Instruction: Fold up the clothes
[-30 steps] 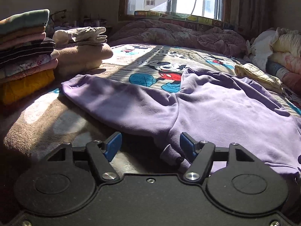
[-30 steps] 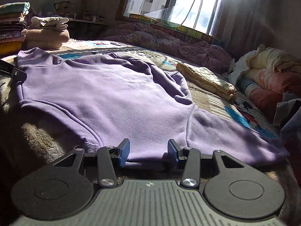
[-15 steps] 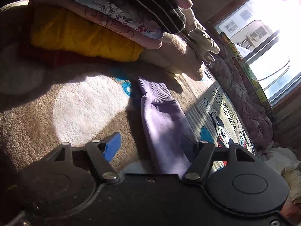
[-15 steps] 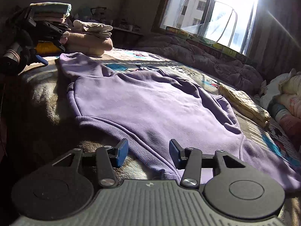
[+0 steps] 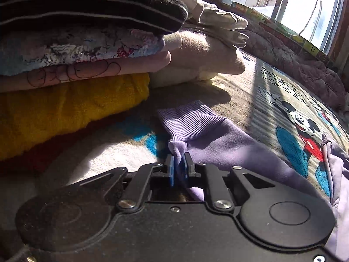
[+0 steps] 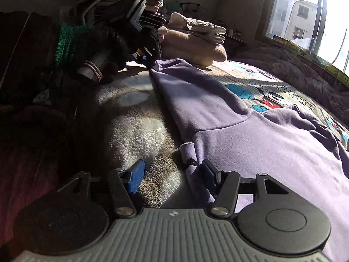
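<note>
Left wrist view: the left claw [image 5: 178, 169] is pinched tight on a bit of the purple sweatshirt [image 5: 229, 144] sleeve, right behind the ribbed cuff [image 5: 189, 120]. The cuff lies flat on the Mickey Mouse blanket [image 5: 294, 109], just beside the stack of folded clothes [image 5: 72, 69], with the yellow knit [image 5: 65, 109] near the bottom of that pile. A beige folded pile [image 5: 205, 52] with a cream garment on top sits right behind the stack.

Right wrist view: the right claw [image 6: 172, 175] is spread wide with nothing between its pads. Its right pad sits against the sweatshirt [image 6: 272, 144] around the underarm corner, and the left pad hangs over bare blanket [image 6: 139, 131]. The sleeve runs away from that corner to the left claw [image 6: 152, 64], held in a dark gloved hand [image 6: 96, 45]. The sweatshirt body is spread across the bed and mostly smooth, a bit rumpled toward the neck side.

Progress-wise I'd say this one's barely started: a bunch of clothes are already folded and stacked, but the sweatshirt shows no fold yet. The sleeve looks gripped ready to bring over the body. After that, the other sleeve (out of frame) and the body folds are all still to do.
</note>
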